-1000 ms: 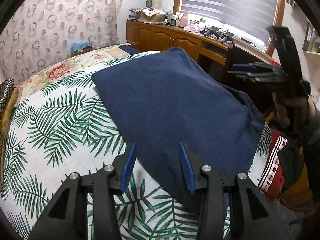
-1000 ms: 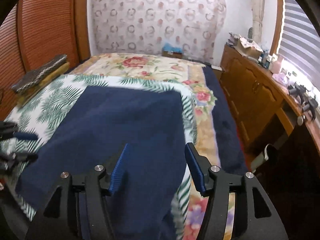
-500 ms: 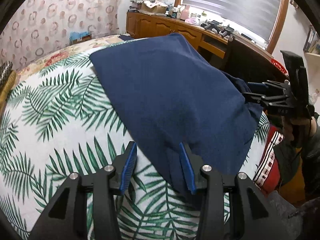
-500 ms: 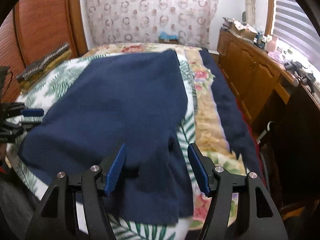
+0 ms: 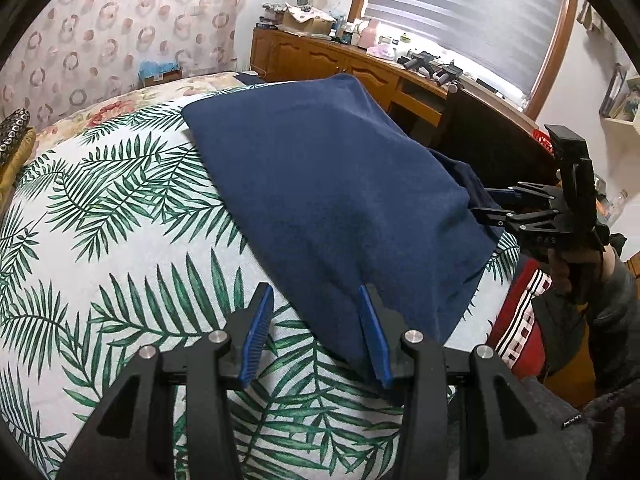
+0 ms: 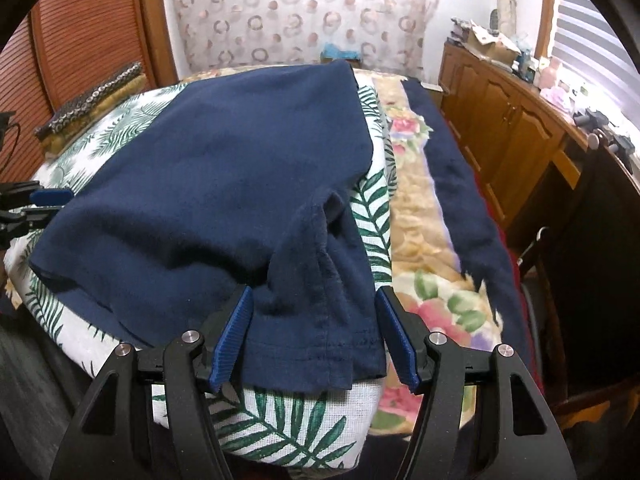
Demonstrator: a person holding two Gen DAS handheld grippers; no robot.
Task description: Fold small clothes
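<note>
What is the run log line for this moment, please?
stage: approach | navy garment: flat on leaf-print cover | left gripper: open, at edge | right gripper: open, straddling sleeve

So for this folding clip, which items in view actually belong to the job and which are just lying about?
Part of the job:
- navy garment, spread on the palm-print cover
- left tool, open
- right tool, open, astride the garment's sleeve

Lying about:
- cardboard box on the wooden sideboard
- patterned cushions
- red striped cloth

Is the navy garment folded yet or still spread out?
Mostly spread: the navy garment lies flat over the leaf-print cover, sleeve out.
</note>
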